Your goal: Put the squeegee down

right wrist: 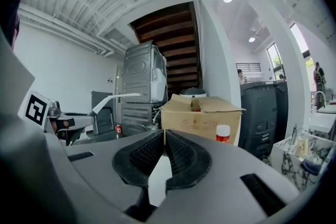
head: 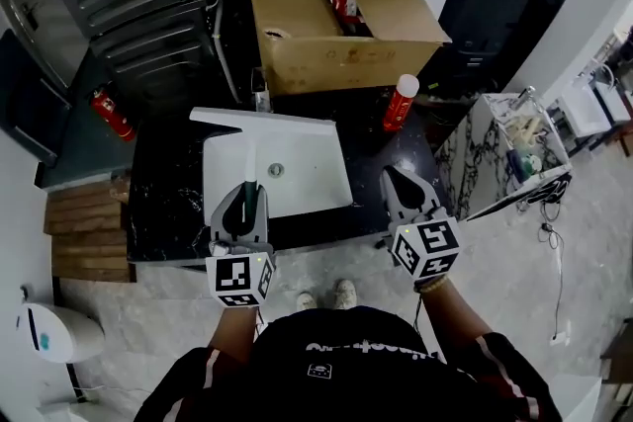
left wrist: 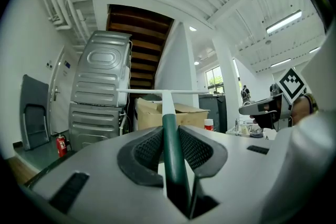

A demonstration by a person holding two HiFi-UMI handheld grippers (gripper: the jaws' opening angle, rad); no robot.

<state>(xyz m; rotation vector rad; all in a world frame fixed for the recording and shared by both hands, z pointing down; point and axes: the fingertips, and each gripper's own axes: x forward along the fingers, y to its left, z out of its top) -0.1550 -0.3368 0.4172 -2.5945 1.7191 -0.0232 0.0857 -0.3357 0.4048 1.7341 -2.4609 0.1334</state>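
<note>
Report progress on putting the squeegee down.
Nothing looks done yet. In hand: the left gripper has its jaws clamped on the green handle of the squeegee, held in the air over the white sink. The right gripper is shut, empty. Left: lower it onto a surface, release.

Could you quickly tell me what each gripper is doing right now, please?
Left gripper: closed on the squeegee, at its green handle.
Right gripper: closed, holding nothing.

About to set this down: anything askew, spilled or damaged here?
Nothing stands out. The squeegee sits straight in the left hand-held gripper, the white sink shows no spill, and the red can stands upright on the counter.
</note>
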